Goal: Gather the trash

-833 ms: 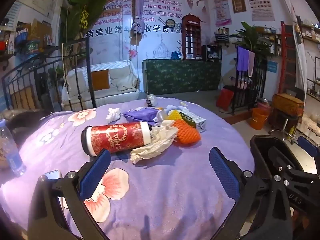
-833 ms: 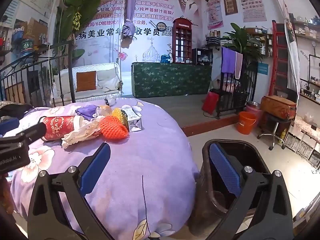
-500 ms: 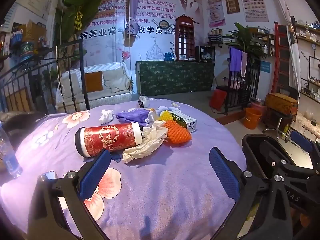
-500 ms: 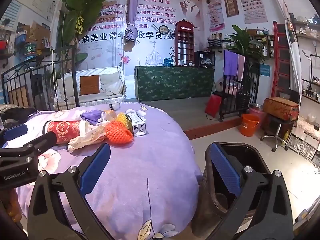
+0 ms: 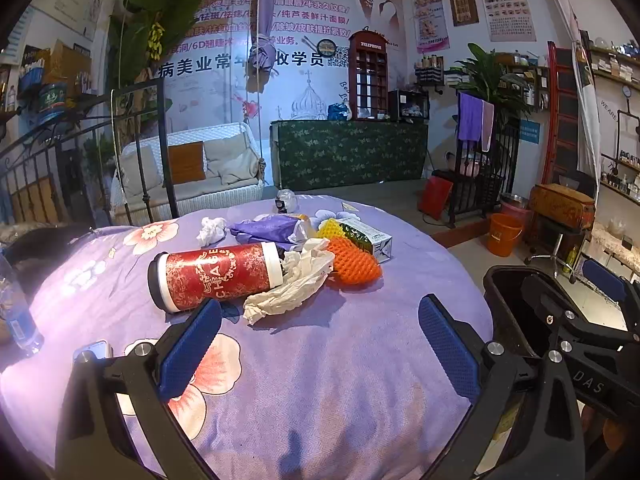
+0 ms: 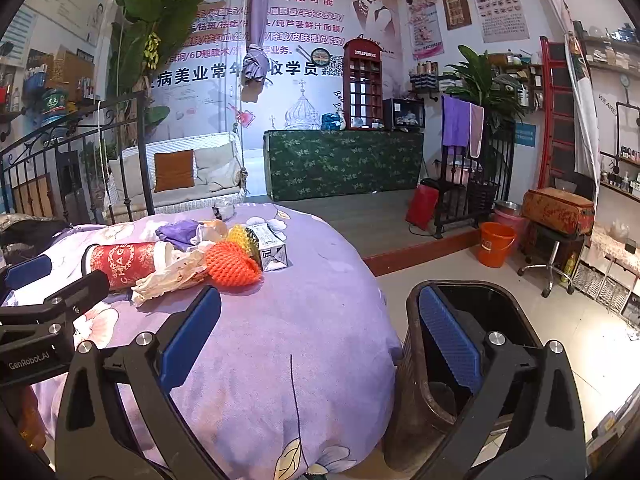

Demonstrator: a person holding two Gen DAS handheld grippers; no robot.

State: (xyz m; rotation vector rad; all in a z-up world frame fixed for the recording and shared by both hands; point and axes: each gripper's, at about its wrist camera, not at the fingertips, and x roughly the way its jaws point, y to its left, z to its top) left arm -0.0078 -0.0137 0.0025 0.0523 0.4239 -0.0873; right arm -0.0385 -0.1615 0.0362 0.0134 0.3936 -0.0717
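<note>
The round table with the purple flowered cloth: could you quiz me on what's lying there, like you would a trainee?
1. True or false: the red canister stands upright on the table.
2. What touches the canister's white end? A) orange foam net B) crumpled paper C) carton
3. Fill in: the black bin stands on the floor at the table's ____ edge, as the right wrist view shows it.

Key: 1. False, it lies on its side. 2. B. 3. right.
</note>
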